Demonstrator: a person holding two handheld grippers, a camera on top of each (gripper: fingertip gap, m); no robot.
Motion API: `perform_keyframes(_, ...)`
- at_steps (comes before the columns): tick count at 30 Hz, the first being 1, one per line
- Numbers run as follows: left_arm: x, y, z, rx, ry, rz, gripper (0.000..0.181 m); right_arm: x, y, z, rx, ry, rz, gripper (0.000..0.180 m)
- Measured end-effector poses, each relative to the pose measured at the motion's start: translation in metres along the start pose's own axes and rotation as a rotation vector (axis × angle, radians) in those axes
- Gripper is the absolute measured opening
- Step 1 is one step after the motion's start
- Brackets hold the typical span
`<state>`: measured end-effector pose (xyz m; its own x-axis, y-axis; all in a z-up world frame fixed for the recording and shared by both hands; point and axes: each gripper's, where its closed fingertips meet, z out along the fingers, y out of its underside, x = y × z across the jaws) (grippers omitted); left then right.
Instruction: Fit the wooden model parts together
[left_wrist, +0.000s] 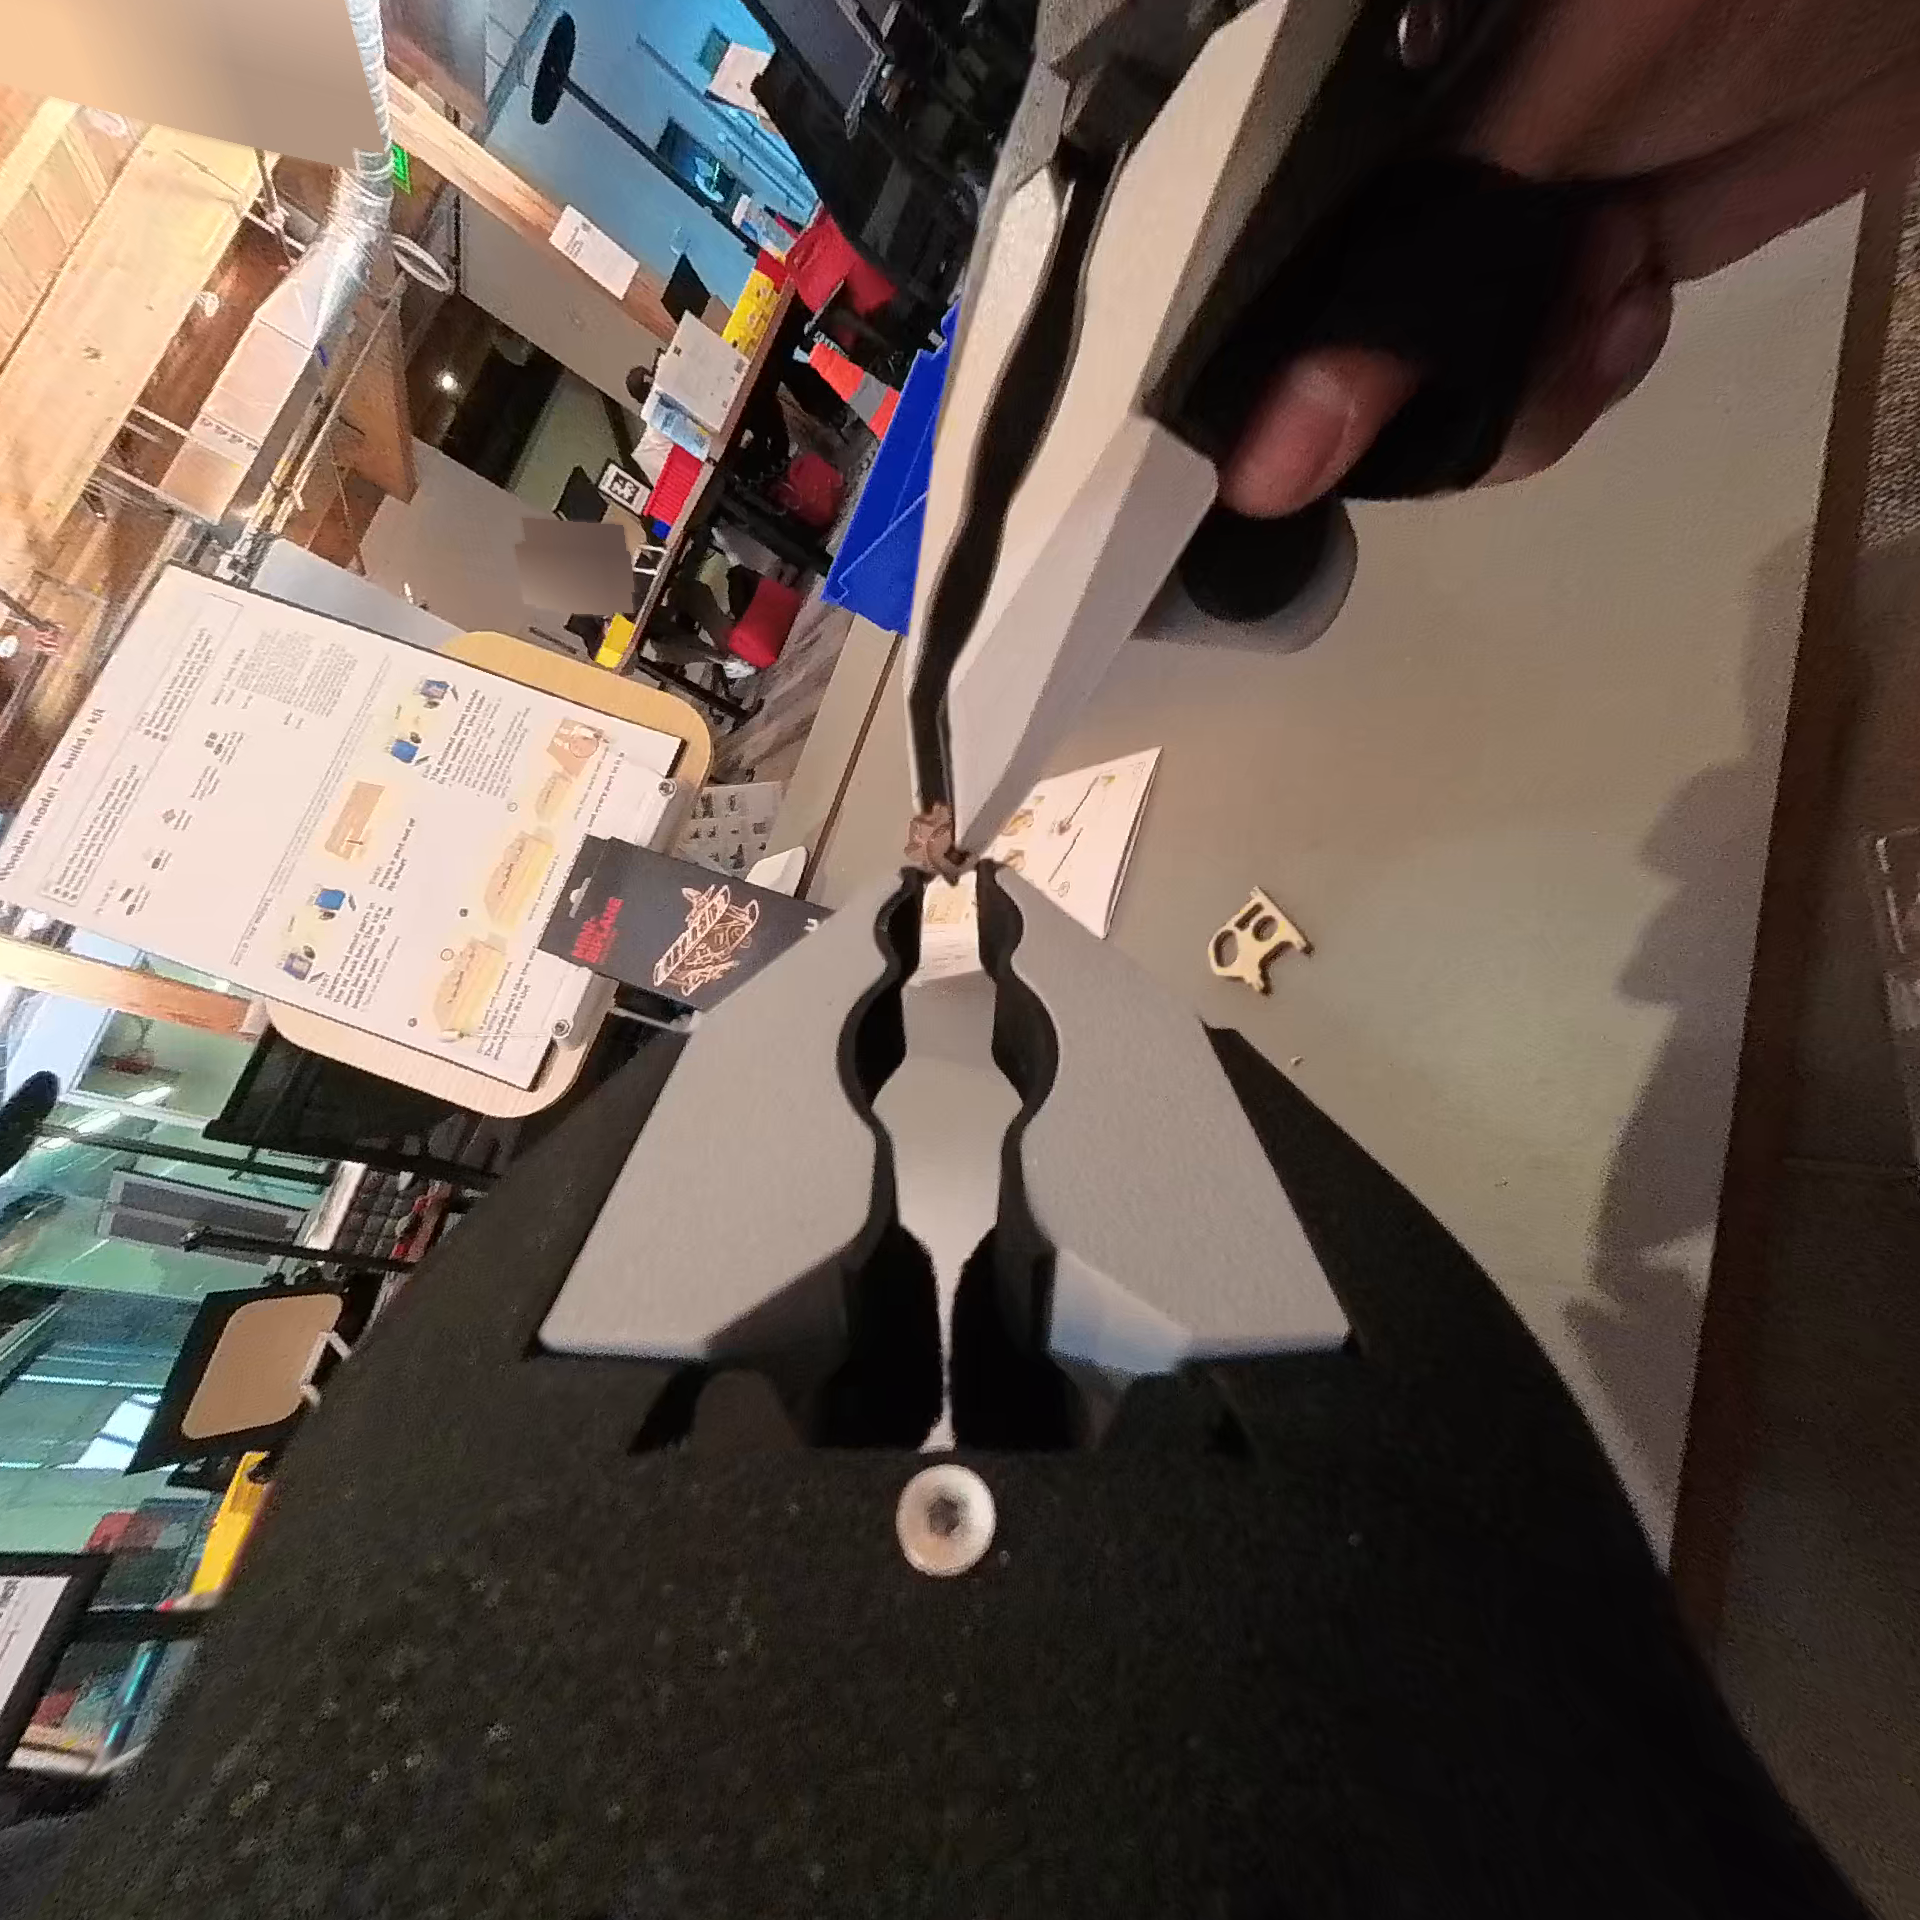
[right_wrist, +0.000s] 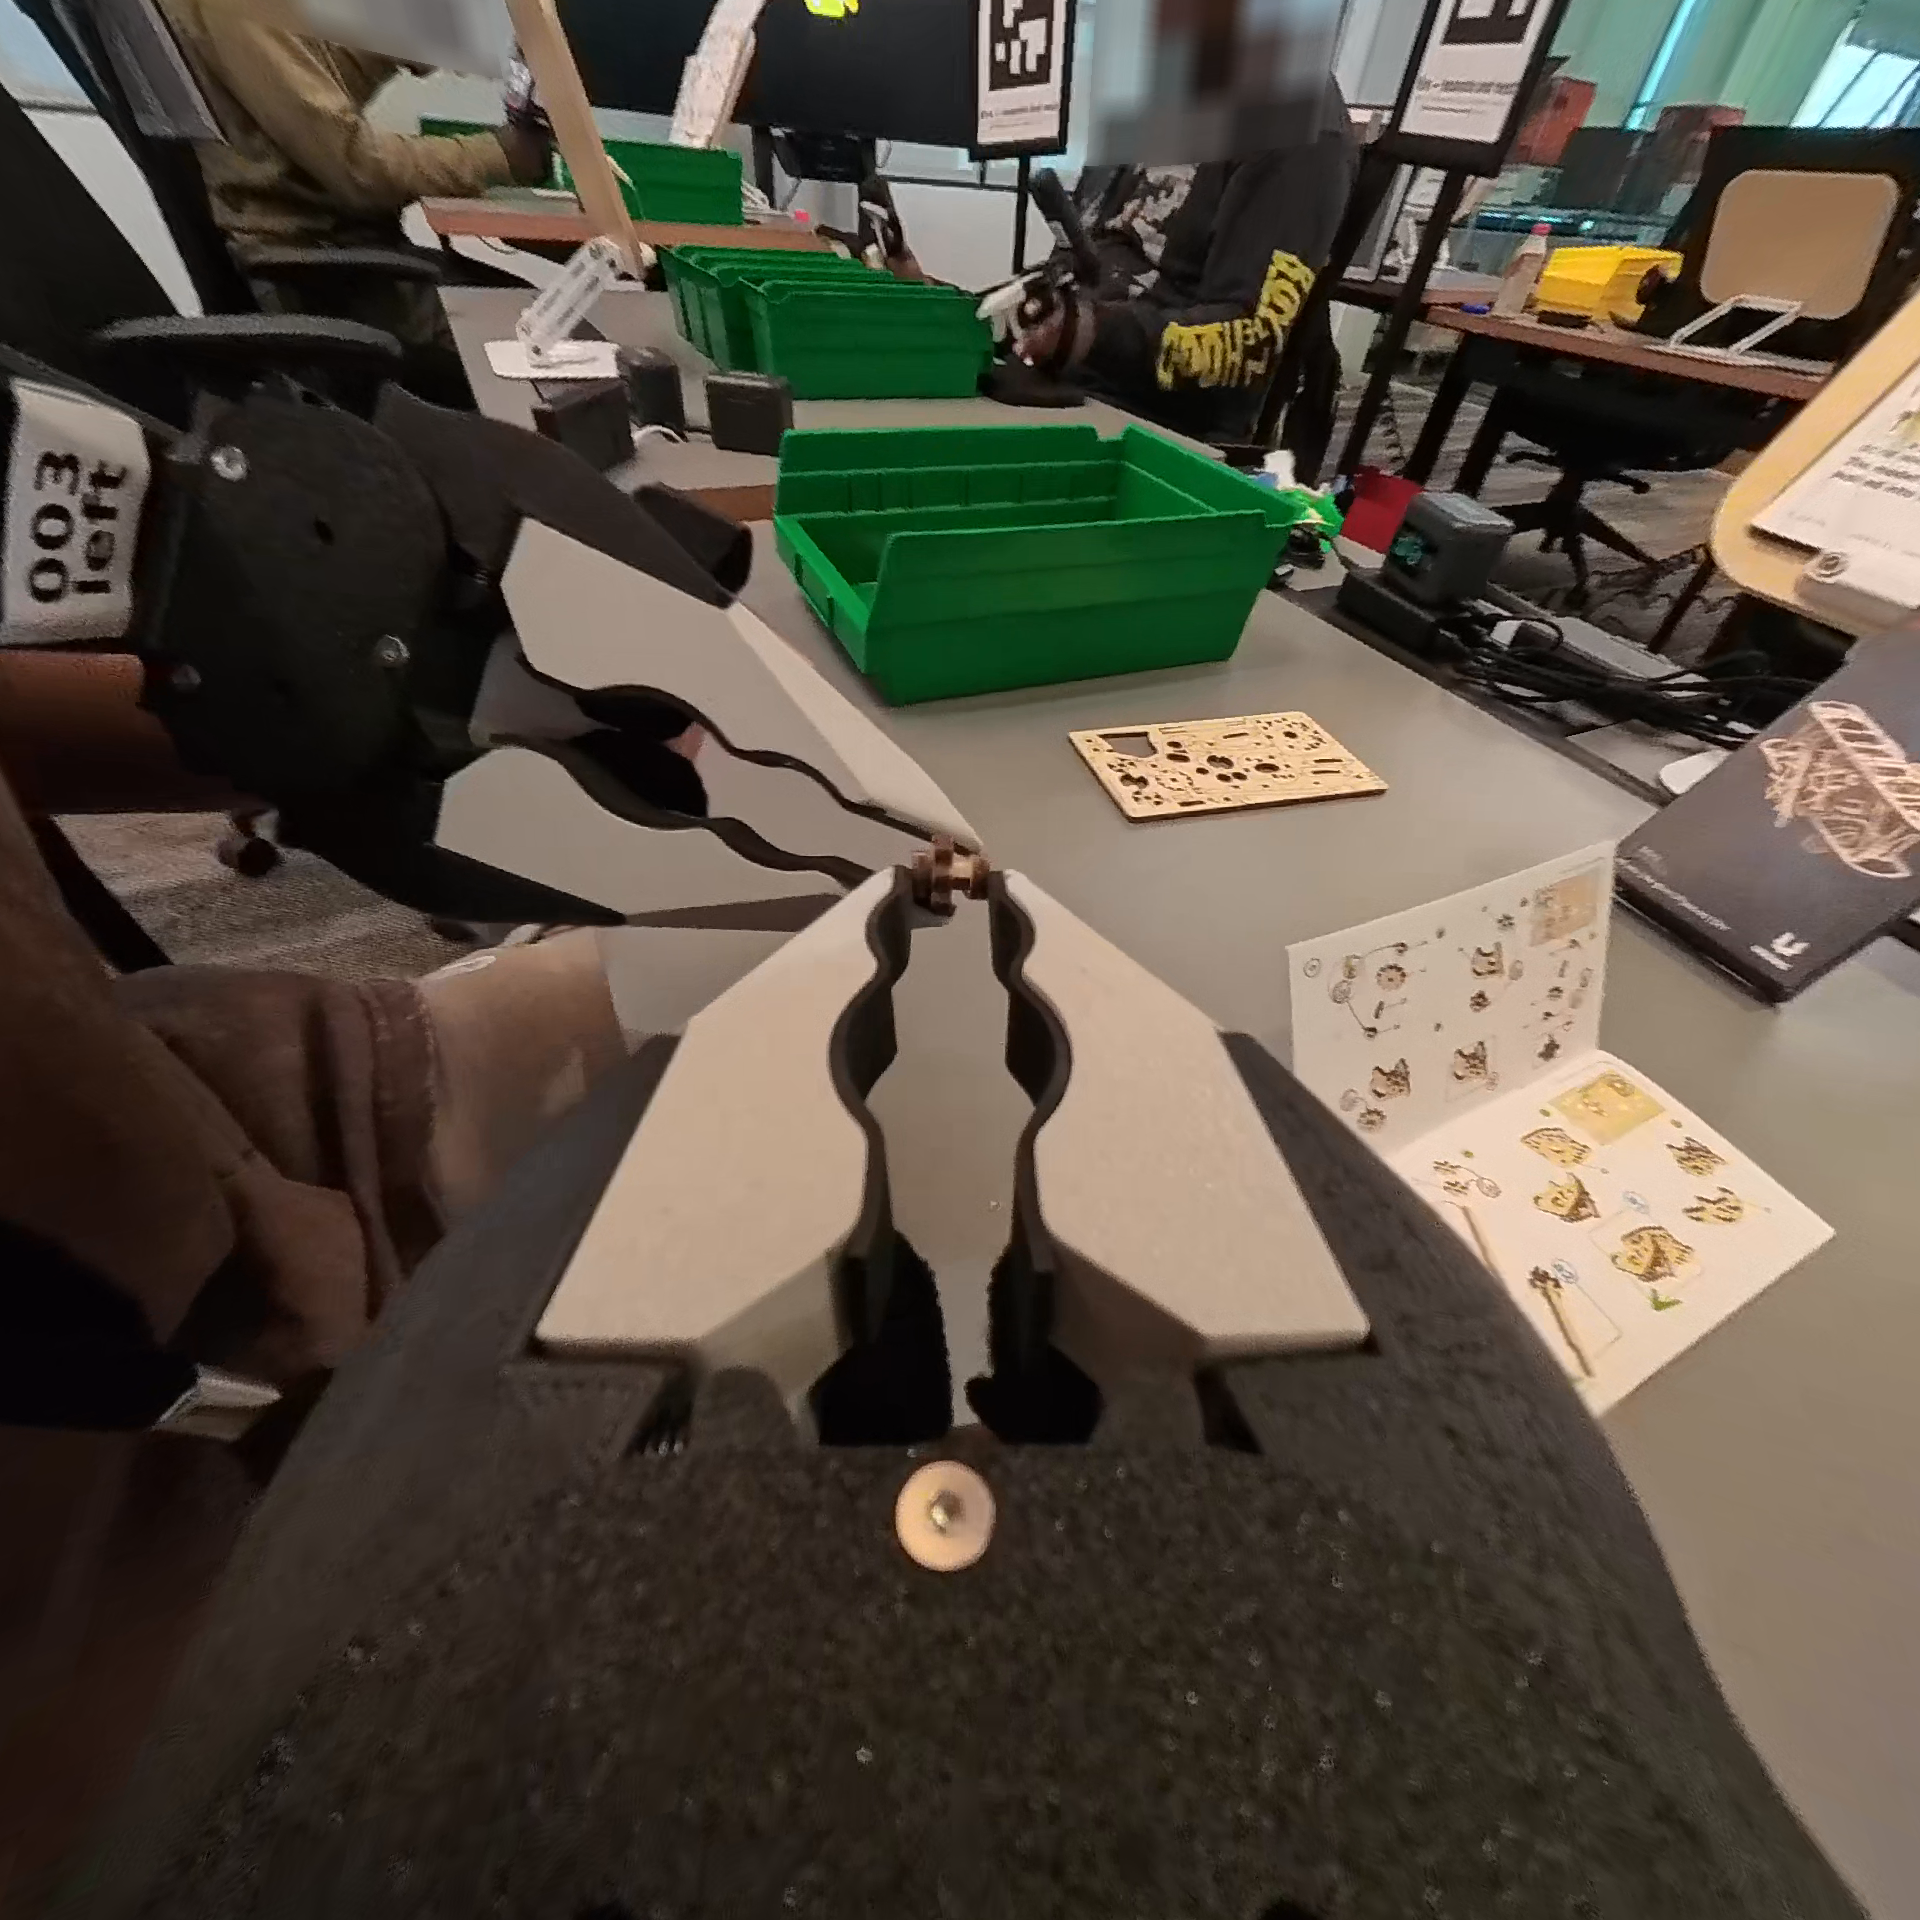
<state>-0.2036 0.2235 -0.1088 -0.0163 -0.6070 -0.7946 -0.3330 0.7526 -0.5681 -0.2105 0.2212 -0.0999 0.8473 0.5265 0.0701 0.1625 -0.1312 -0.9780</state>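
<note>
A small wooden gear assembly (right_wrist: 943, 878) is held in the air above the grey table (right_wrist: 1195, 914), pinched from two sides. My right gripper (right_wrist: 948, 885) is shut on it, with the part spanning the gap between its fingertips. My left gripper (right_wrist: 935, 840) comes in from the left in that view, its fingers nearly together on the same part. In the left wrist view the part (left_wrist: 930, 836) sits just beyond my left gripper (left_wrist: 948, 875), with the right gripper (left_wrist: 943, 821) reaching down onto it from above. A loose wooden piece (left_wrist: 1257, 940) lies on the table.
A punched wooden parts sheet (right_wrist: 1226, 764) lies beyond the grippers, with a green bin (right_wrist: 1018, 551) behind it. A folded instruction leaflet (right_wrist: 1538, 1122) and a black kit box (right_wrist: 1787, 831) lie at the right. A board with an instruction sheet (left_wrist: 343, 800) stands behind. People sit at nearby tables.
</note>
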Motion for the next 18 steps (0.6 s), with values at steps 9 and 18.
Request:
perform_keyframes(9,0.001,0.01,-0.002,-0.003,0.069,-0.164,0.0,0.017,-0.001,-0.01,0.013,0.049,0.003,0.014)
perform_keyframes(18,-0.019,0.004,-0.002,0.245,0.583,-1.462,0.043,0.014,0.0,-0.006,-0.02,0.185,-0.251,0.014)
